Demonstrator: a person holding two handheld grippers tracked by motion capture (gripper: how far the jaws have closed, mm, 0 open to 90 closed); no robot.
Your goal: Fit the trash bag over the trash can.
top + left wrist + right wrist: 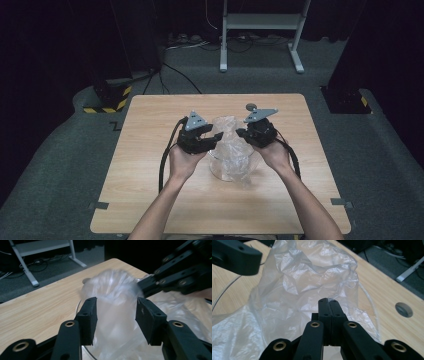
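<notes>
Clear plastic bag [231, 145], thin and crumpled, sits at the middle of the high view on a light wooden surface [150, 165], draped over a round clear bowl [218, 170] whose rim peeks out at the bag's lower left edge. A person's two forearms enter from the bottom of that frame, each hand holding a black claw with a grey three-cornered plate on top. The left claw [214, 139] is just left of the bag, and the right claw [242, 133] is just right of it, near the bag's upper part. In the left gripper view, the left claw [116, 320] has its jaws standing about halfway apart in the lower half of the frame, with the bag [112, 295] rising between and beyond them; the pads do not press on the plastic. At the upper right of that frame the right claw [143, 286] pinches the bag's top edge. In the right gripper view, the right claw [329, 302] has its jaws pressed together at the lower centre, clamped on a fold of the bag [307, 277], which billows up across the middle of the frame. The bowl's clear rim [372, 307] curves along the right of the plastic. A small grey round disc [403, 309] is set in the surface at the right edge.
</notes>
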